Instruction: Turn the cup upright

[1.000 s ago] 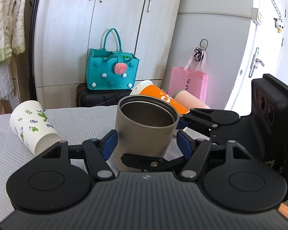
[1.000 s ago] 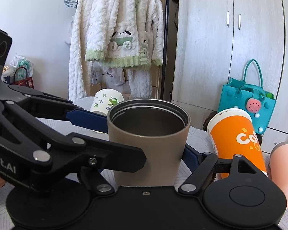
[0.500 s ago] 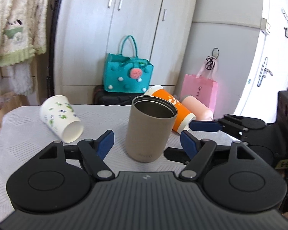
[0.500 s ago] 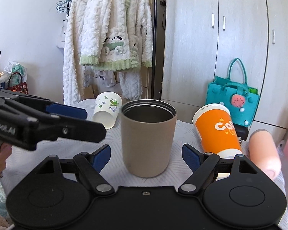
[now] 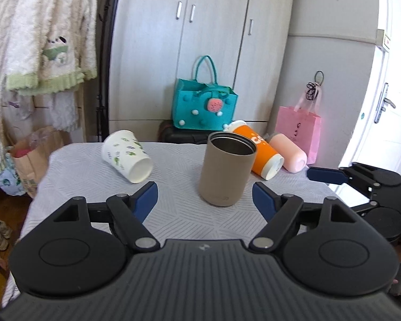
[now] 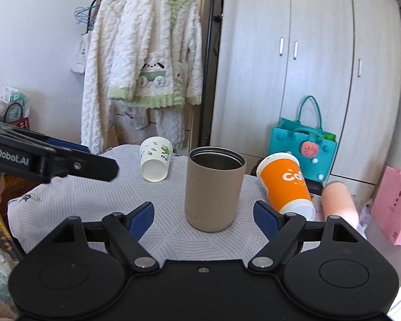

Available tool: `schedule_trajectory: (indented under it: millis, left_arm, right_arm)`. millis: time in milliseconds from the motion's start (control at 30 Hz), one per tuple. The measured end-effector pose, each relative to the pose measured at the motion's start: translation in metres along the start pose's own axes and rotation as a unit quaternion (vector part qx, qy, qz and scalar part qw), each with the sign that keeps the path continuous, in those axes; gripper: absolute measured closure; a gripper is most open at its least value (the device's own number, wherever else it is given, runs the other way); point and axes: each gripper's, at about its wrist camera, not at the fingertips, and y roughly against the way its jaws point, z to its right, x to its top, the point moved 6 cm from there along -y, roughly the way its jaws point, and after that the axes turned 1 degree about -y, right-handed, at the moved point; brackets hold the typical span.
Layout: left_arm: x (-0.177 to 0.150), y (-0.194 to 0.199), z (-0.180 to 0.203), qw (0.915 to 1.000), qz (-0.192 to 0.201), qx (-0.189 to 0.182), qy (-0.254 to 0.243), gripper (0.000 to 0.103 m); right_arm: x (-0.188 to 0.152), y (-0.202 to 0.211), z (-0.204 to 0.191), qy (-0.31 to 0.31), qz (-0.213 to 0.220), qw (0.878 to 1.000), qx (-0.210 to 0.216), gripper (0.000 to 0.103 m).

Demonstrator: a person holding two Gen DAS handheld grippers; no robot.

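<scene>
A tan metal cup (image 5: 226,168) stands upright, mouth up, on the white-clothed table (image 5: 179,219); it also shows in the right wrist view (image 6: 214,191). My left gripper (image 5: 204,196) is open and empty, drawn back from the cup. My right gripper (image 6: 203,214) is open and empty, also short of the cup. A white leaf-print paper cup (image 5: 125,156) lies on its side at the left, an orange cup (image 5: 259,152) and a pink cup (image 5: 288,152) lie on their sides at the right.
The right gripper's body (image 5: 361,182) shows at the right of the left wrist view. A teal bag (image 5: 204,107) and pink bag (image 5: 299,131) stand behind the table by the wardrobe. A fleece robe (image 6: 147,61) hangs at the left.
Both grippers let go of the tan cup, opened wide and pulled back from it. The cup stays upright on the table.
</scene>
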Motion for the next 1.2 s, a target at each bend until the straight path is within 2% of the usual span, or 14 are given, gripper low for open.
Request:
schedule_trajectory:
  millis: [300,500,567,667,867,1200]
  left_arm:
    - [-0.005,0.026,0.001,0.9994,-0.004,0.034,-0.006,0.024]
    - [-0.011,0.035,0.003,0.9992,-0.006,0.039,-0.003,0.017]
    - [-0.015,0.036,0.003,0.999,-0.008,0.043,-0.001,0.012]
    - [-0.022,0.036,0.001,0.9982,-0.008,0.058,0.011,0.007]
    - [-0.037,0.029,-0.004,0.9961,-0.008,0.087,0.014,0.004]
    - [-0.049,0.029,-0.003,0.9969,0.014,0.077,0.013,0.0]
  right_arm:
    - [0.0,0.029,-0.002,-0.014,0.016,1.0,-0.013,0.013]
    - [-0.002,0.043,-0.004,-0.016,0.022,0.998,-0.05,0.006]
    - [-0.005,0.045,-0.002,-0.023,0.021,0.997,-0.068,0.0]
    - [-0.012,0.048,-0.002,-0.021,0.03,0.997,-0.07,0.0]
    - [-0.02,0.046,0.004,-0.043,0.026,0.995,-0.086,0.0]
    - [-0.037,0.046,0.003,-0.058,0.026,0.989,-0.137,0.0]
